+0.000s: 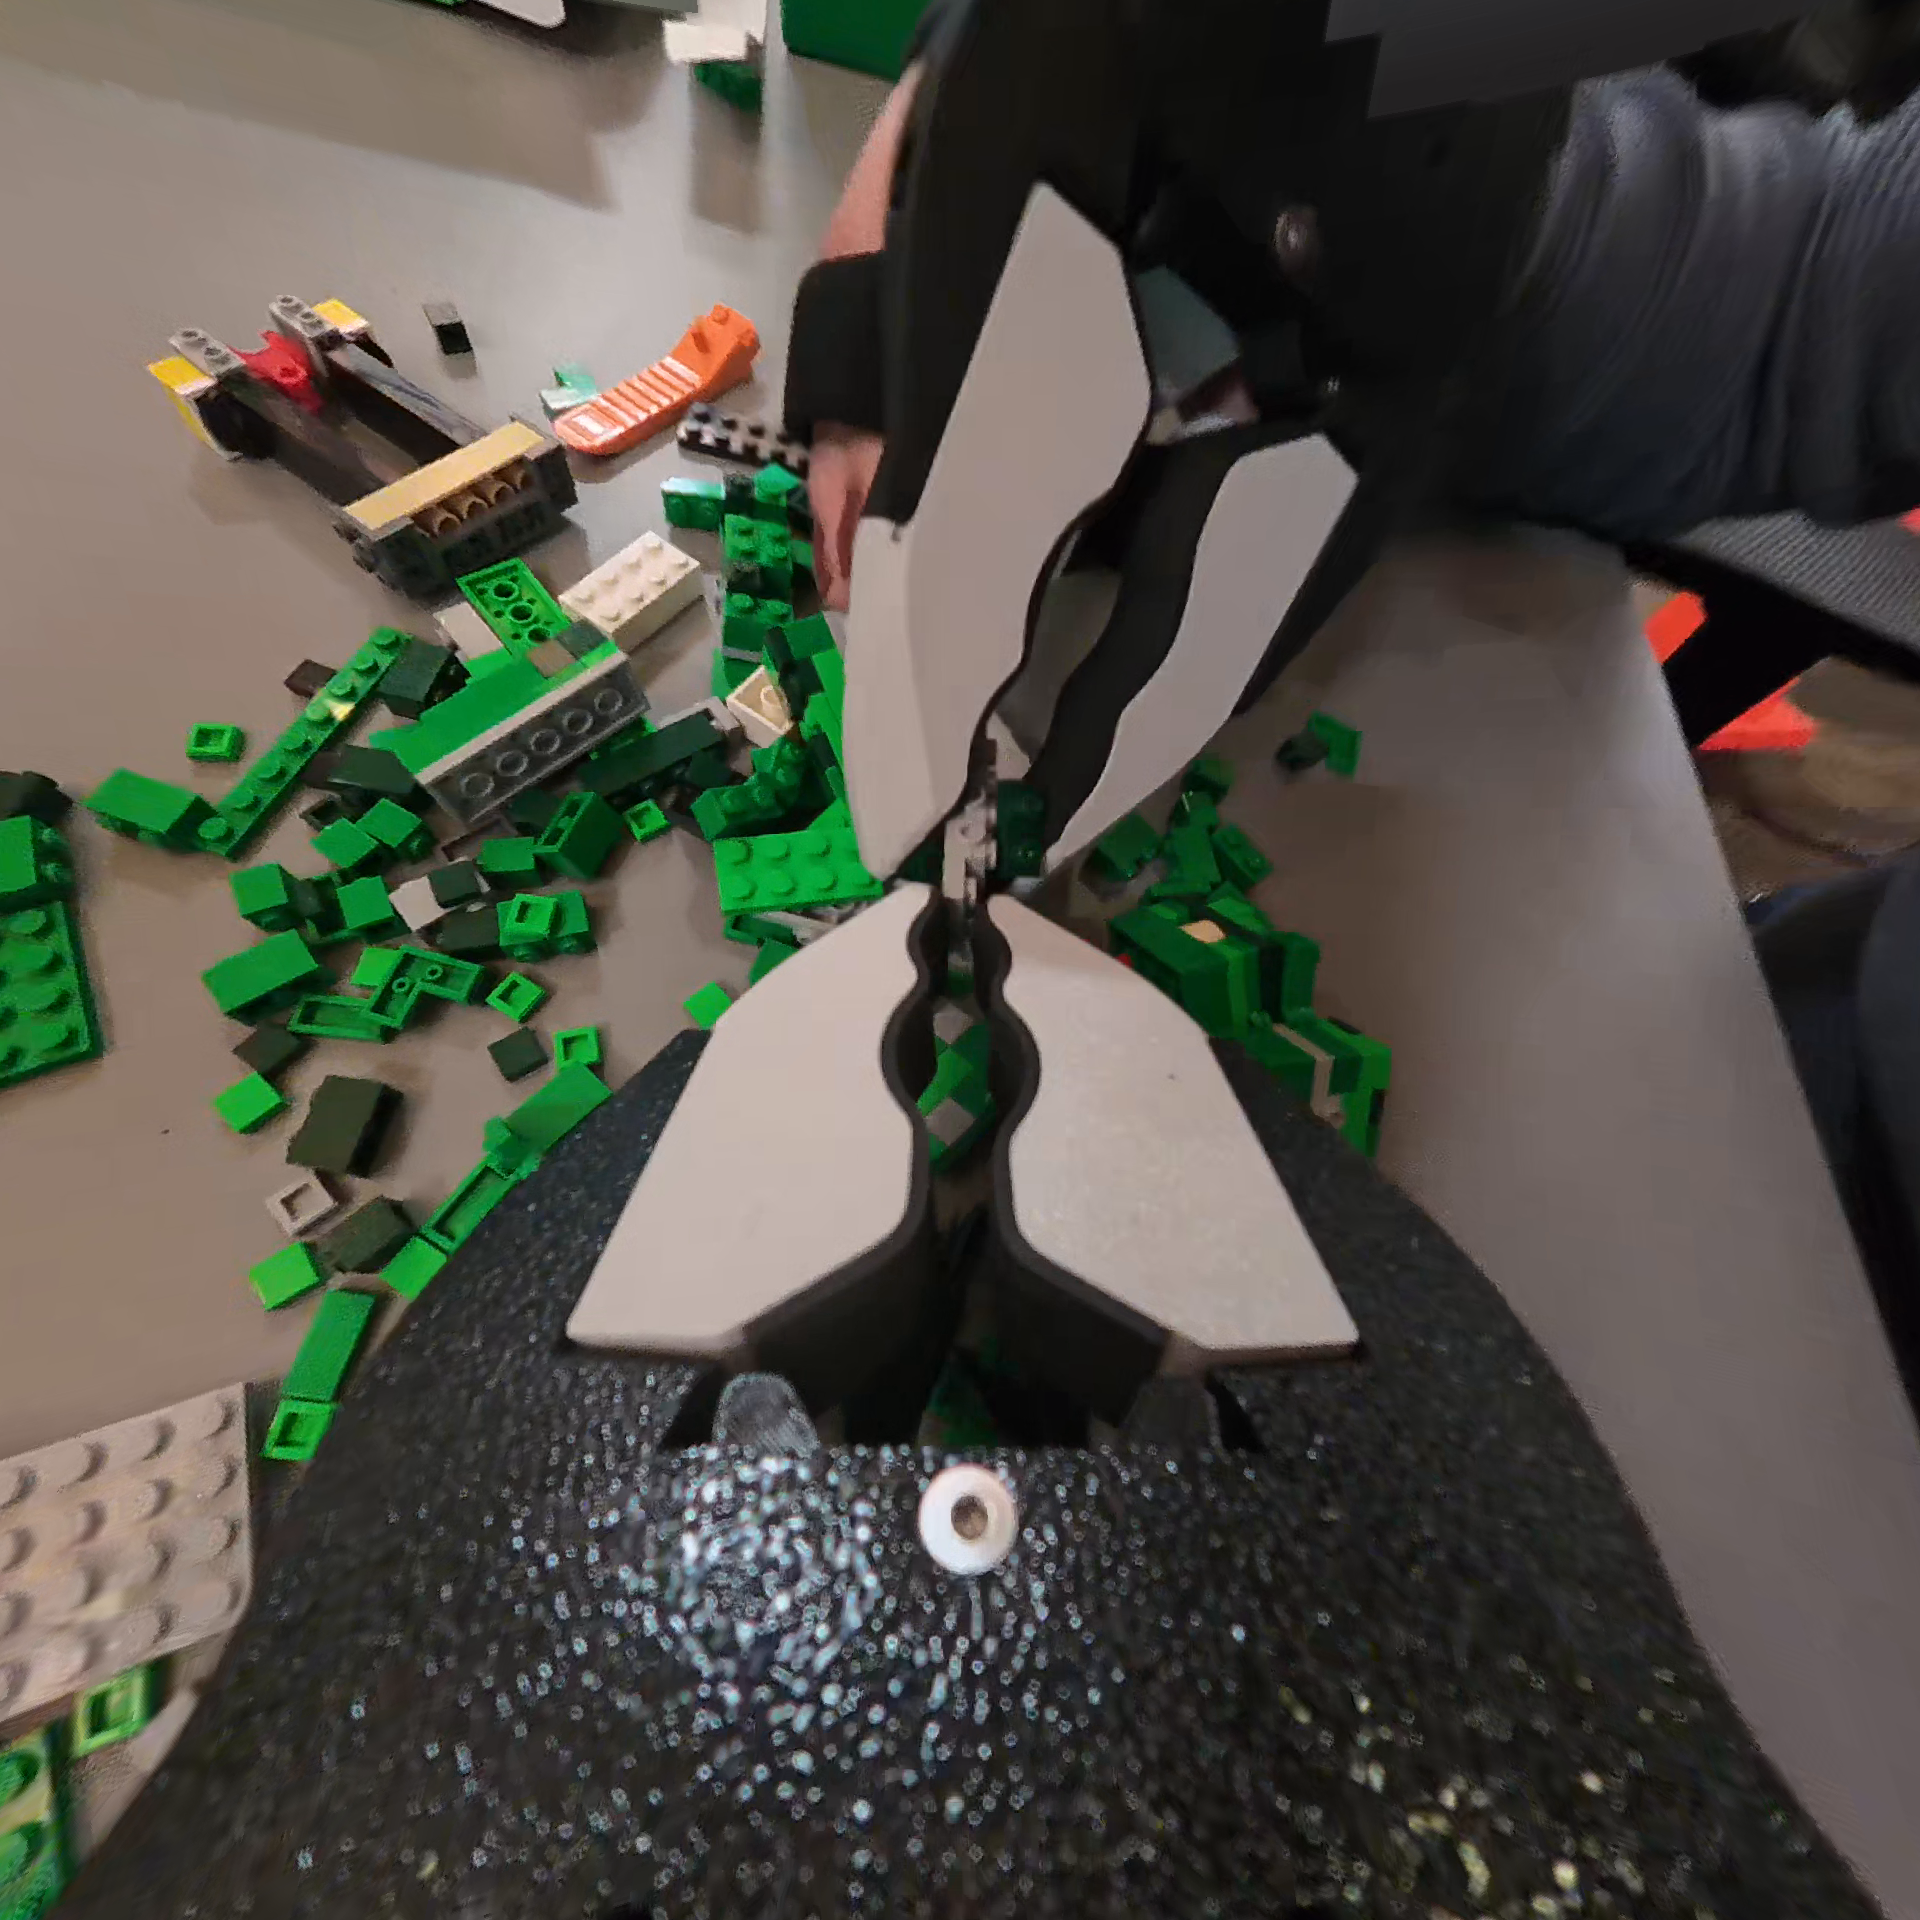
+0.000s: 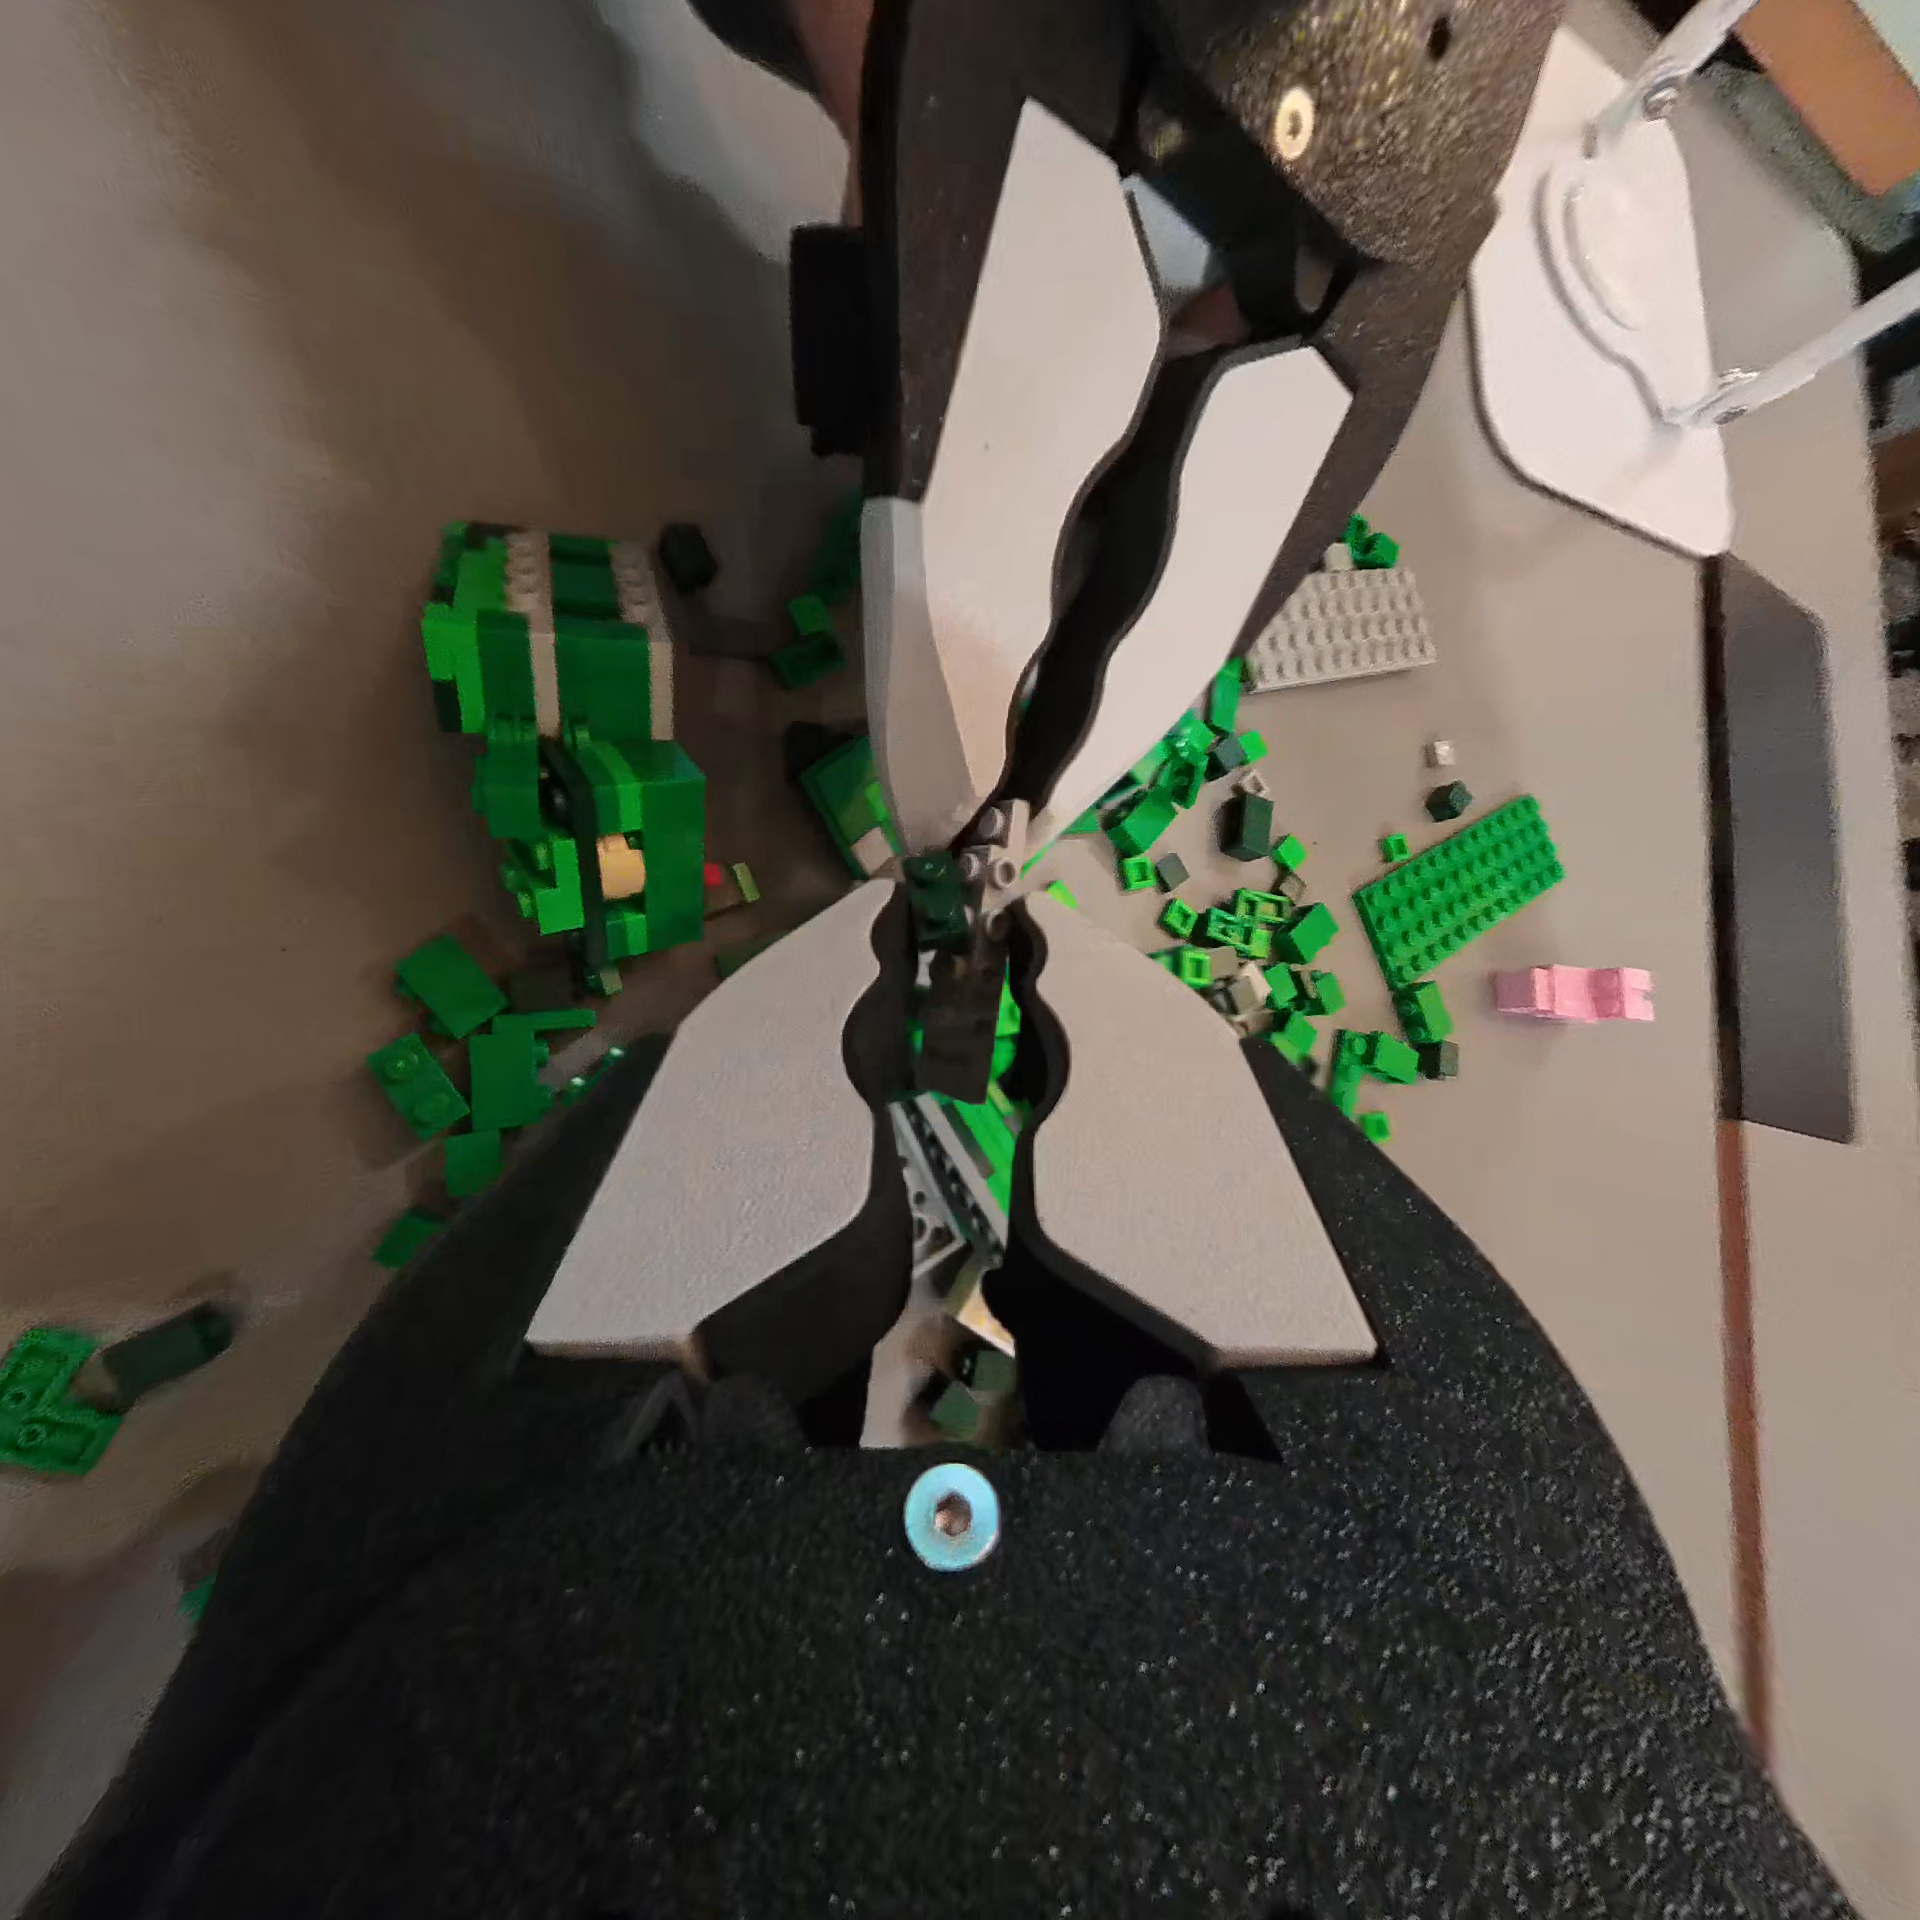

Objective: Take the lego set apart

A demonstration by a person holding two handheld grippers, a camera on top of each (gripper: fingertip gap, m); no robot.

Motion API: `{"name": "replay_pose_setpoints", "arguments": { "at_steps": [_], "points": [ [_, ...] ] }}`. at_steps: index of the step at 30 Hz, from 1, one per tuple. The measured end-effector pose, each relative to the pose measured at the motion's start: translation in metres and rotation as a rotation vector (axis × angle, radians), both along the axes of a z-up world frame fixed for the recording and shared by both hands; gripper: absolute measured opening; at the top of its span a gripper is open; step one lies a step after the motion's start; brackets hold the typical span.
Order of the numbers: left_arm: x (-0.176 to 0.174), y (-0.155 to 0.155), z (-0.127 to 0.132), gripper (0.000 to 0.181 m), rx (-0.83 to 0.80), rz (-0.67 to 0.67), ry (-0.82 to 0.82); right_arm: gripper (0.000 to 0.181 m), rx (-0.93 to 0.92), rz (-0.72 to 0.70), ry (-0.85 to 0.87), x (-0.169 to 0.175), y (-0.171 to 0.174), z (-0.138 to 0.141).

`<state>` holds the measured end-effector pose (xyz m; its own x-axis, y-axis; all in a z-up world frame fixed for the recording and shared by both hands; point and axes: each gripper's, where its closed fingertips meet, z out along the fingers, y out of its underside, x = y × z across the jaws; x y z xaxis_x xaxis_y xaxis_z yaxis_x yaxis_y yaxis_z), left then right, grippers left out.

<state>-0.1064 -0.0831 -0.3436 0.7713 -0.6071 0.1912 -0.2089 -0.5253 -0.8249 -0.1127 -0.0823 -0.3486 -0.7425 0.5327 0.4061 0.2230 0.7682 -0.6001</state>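
Opposed close wrist views, shared bricks

Left gripper, black speckled body with pale grey wavy-edged fingers: jaws drawn nearly together, tips pinching a small piece. Right gripper, same build: jaws likewise nearly closed on that piece. The two grippers meet tip to tip, the right one angled down from above the left. A bare hand shows behind the right gripper.
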Motion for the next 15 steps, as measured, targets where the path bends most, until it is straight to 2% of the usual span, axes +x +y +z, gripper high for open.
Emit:
{"name": "replay_pose_setpoints", "arguments": {
  "at_steps": [1, 3, 6, 7, 9, 11, 15],
  "points": [
    [-0.001, 0.001, 0.001, 0.004, -0.006, 0.007, -0.031, 0.016, 0.018, -0.006, 0.02, -0.002, 0.001, 0.001],
    [0.0, 0.001, 0.001, 0.004, -0.003, 0.008, -0.043, 0.016, 0.035, -0.011, 0.018, -0.001, 0.003, 0.001],
    [-0.009, 0.005, -0.004, 0.004, 0.02, 0.048, 0.041, 0.013, 0.064, -0.046, 0.028, -0.003, 0.014, 0.002],
    [-0.014, 0.007, -0.004, 0.004, 0.029, 0.068, 0.054, 0.018, 0.088, -0.061, 0.056, -0.005, 0.019, 0.005],
    [-0.015, 0.008, 0.0, 0.004, 0.007, 0.09, -0.025, 0.025, 0.131, -0.083, 0.122, -0.009, 0.024, 0.014],
    [-0.019, 0.009, 0.002, 0.004, -0.025, 0.119, -0.106, 0.026, 0.192, -0.082, 0.189, -0.011, 0.025, 0.021],
    [-0.019, 0.009, 0.005, 0.004, -0.058, 0.127, -0.206, 0.018, 0.344, -0.071, 0.251, -0.016, 0.023, 0.019]
  ]
}}
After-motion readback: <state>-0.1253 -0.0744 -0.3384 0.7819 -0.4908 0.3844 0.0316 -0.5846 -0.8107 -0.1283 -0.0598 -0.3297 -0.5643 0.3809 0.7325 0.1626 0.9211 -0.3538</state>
